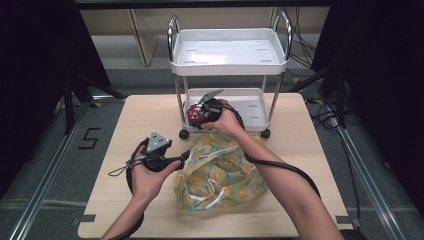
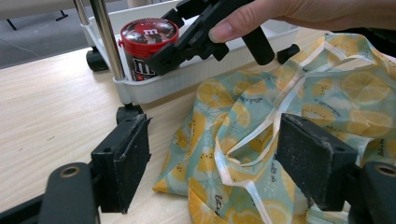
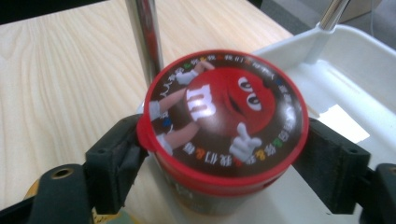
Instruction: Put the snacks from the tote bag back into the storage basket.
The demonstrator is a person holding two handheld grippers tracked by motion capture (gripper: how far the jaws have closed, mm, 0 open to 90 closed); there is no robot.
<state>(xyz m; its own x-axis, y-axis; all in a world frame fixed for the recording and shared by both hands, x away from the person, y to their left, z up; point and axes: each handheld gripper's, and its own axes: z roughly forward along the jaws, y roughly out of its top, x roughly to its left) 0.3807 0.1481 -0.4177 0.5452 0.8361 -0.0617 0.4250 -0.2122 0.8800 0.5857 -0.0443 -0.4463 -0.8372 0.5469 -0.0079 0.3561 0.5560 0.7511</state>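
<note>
A red-lidded M&M's can (image 1: 193, 118) stands upright in the left corner of the white cart's lower tray (image 1: 252, 107), beside a chrome post (image 3: 144, 32). My right gripper (image 1: 202, 111) is shut on the can (image 3: 224, 107), one jaw on each side of it just under the lid. A lemon-print cloth bag (image 1: 220, 175) lies crumpled on the table in front of the cart. At the bag's left edge my left gripper (image 1: 175, 161) stands open, its jaws apart on either side of a fold of the bag (image 2: 243, 144). From the left gripper view the can (image 2: 148, 37) and the right gripper (image 2: 187, 39) are seen behind the tray wall (image 2: 187, 79).
The cart has an upper tray (image 1: 227, 50) with nothing on it, chrome posts and black wheels (image 1: 183, 134). It stands at the far middle of the wooden table (image 1: 140, 115). Bare table lies to the left and right of the bag.
</note>
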